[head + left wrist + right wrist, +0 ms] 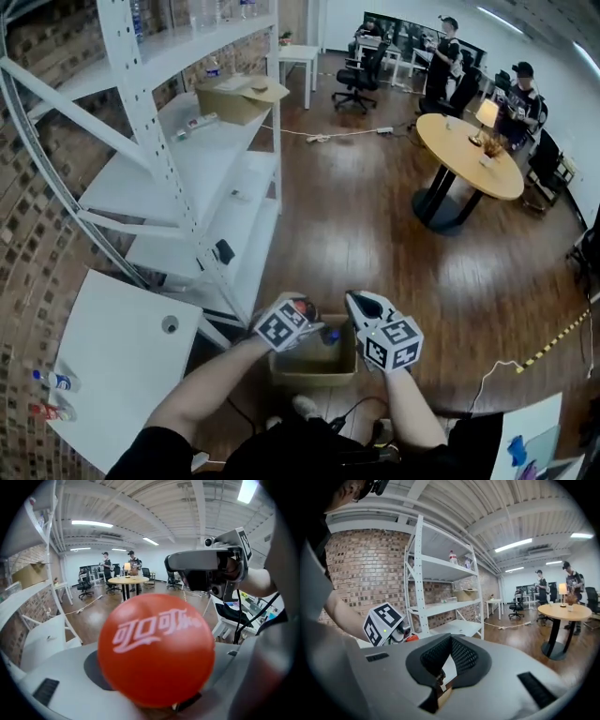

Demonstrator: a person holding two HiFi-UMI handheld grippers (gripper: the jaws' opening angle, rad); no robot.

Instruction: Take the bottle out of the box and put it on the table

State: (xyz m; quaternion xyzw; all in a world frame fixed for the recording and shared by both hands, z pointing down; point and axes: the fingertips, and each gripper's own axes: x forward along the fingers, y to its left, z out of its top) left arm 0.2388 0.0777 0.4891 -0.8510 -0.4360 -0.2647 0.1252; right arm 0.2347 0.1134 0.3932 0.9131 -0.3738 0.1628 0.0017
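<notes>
My left gripper (302,311) is shut on a bottle with a red cap (157,653). The cap bears white lettering and fills the left gripper view between the grey jaws. In the head view the red cap (302,307) shows above the open cardboard box (314,364) on the floor. Another bottle with a blue cap (330,335) lies in that box. My right gripper (364,305) hovers over the box's right side, its jaws together with nothing between them. The white table (122,375) stands at the lower left.
Two small bottles (52,381) lie at the table's left edge. A white shelf rack (202,178) rises behind the box, with a cardboard carton (239,97) on it. Far right are a round wooden table (469,155), office chairs and people. Cables lie on the wooden floor.
</notes>
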